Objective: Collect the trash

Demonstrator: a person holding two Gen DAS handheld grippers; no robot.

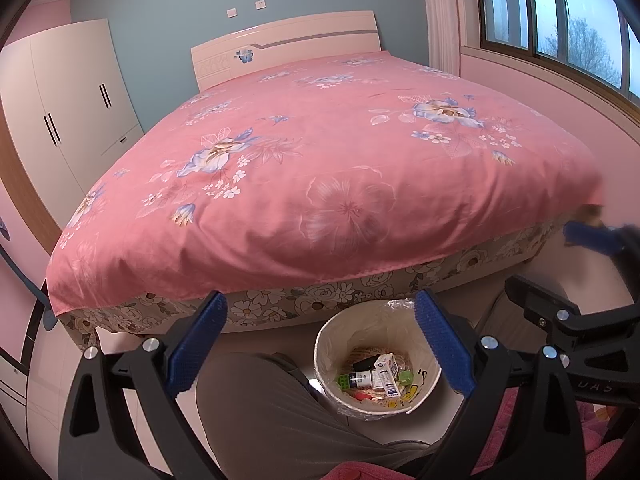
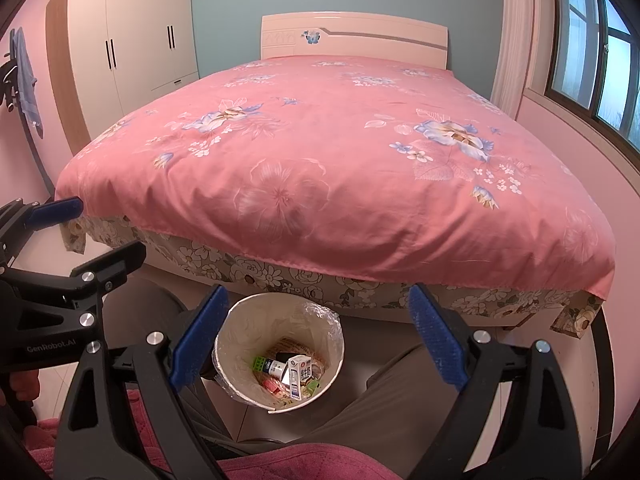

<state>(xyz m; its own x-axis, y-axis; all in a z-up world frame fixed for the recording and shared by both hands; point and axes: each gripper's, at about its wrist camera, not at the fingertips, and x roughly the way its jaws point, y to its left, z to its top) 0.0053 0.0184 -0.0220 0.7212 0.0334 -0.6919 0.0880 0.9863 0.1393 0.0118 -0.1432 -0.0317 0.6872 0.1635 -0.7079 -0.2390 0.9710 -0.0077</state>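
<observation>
The left hand-held gripper (image 1: 320,344) is angled downward over the person's lap, its two blue-padded fingers (image 1: 198,342) spread wide with nothing between them. The right hand-held gripper (image 2: 318,340) is tilted down the same way just beside it, jaws likewise wide apart and empty. In each wrist view the other gripper shows at the side edge, so the two sit close together, side by side but not touching.

One trash bin (image 2: 338,364), white and lined with a clear plastic bag, stands on the floor between the person's knees, just in front of the foot of the bed. The trash lies inside it: one white milk carton (image 2: 300,376) standing tilted, one small white-and-blue box (image 2: 276,368), one green block (image 2: 260,363), one dark item at the back, and some red and yellow wrappers at the bottom too jumbled to count.

One bed (image 2: 320,168) fills the room ahead, covered by a pink floral quilt with nothing lying on it; its edge hangs over a floral skirt just behind the bin. One white wardrobe (image 2: 132,36) stands to the left, with a strip of bare floor between it and the bed. The wall with the window (image 2: 592,60) runs close along the bed's right side. The grey trouser legs (image 1: 272,412) close in the bin on both sides, and its mouth is uncovered from above.
</observation>
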